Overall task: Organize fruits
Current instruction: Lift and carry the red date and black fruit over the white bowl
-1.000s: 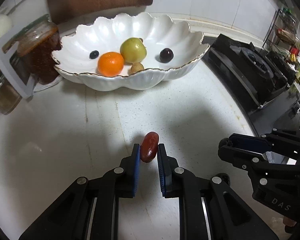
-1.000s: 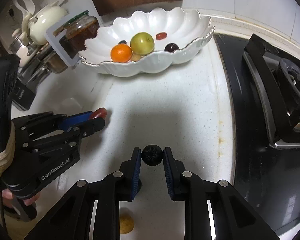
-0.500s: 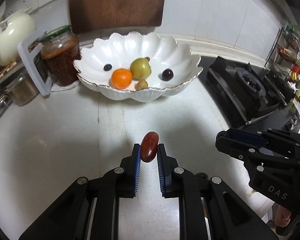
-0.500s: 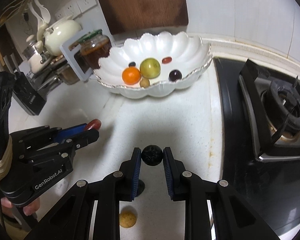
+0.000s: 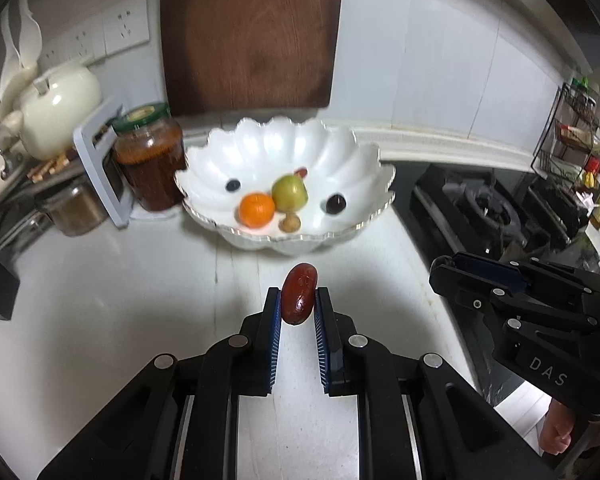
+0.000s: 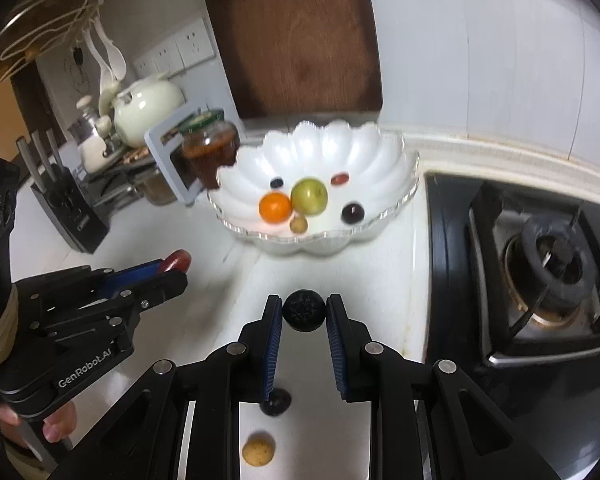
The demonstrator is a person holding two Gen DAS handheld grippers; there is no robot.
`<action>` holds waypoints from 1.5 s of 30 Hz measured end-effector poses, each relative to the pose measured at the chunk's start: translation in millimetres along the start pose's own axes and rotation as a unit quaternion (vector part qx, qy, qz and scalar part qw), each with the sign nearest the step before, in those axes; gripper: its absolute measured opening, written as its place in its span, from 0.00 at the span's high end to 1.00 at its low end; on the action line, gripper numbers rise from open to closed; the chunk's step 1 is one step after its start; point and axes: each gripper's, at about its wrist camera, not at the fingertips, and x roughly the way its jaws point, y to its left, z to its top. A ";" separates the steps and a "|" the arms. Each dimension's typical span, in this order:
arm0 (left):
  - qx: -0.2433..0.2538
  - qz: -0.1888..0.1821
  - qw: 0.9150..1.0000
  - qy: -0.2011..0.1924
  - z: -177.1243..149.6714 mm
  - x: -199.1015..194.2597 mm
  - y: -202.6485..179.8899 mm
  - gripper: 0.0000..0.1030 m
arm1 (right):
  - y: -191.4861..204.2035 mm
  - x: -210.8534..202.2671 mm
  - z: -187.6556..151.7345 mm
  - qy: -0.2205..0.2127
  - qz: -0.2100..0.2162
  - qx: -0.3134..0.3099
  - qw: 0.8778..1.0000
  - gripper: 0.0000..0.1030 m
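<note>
**Two fruits in the air, short of the bowl**

The white scalloped ceramic bowl point(image 5: 288, 160) stands on the white stone counter point(image 5: 100, 300) against the wall and is the landmark here. It holds a green round fruit point(image 5: 290, 193), an orange mandarin point(image 5: 256, 210), a dark plum-like fruit point(image 5: 335, 204) and several smaller pieces.

In front of the bowl and clear of its rim, the left gripper point(image 5: 298, 308) is clamped tight on a glossy oblong red date point(image 5: 299, 299), which stands upright between the blue pads. To its right, about as far from the bowl, the right gripper point(image 6: 304, 316) is closed just as firmly on a wrinkled black round fruit point(image 6: 304, 310). A dark berry point(image 6: 275, 402) and a small yellow-brown round fruit point(image 6: 259, 451) lie on the counter on the near side, farthest from the bowl.

Risks, as I judge them: the date is pinched near its lower half, so it may pivot or slip out. The two grippers could knock together at the rim. A fruit released too high may bounce out.
</note>
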 end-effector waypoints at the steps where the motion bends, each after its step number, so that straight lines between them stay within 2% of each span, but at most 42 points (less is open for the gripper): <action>1: 0.000 0.001 1.000 -0.004 1.5 -1.8 -0.8 0.83 | 0.2 -2.2 2.3 -0.005 0.000 -0.001 1.000 0.76; 14: -0.002 0.018 0.998 -0.063 37.5 -23.1 -1.6 0.83 | -0.3 -22.9 39.3 -0.074 0.001 -0.011 0.997 0.76; 29: -0.006 0.031 0.995 -0.099 85.0 -15.6 5.2 0.83 | -6.9 -12.7 83.5 -0.100 -0.004 -0.015 0.995 0.76; 39: -0.016 0.016 0.996 -0.089 120.8 7.9 12.1 0.83 | -8.7 7.8 117.6 -0.103 -0.011 -0.030 0.994 0.76; 45: -0.016 0.021 0.998 -0.065 139.4 35.3 20.3 0.83 | -14.5 35.6 135.8 -0.079 -0.014 -0.036 0.996 0.76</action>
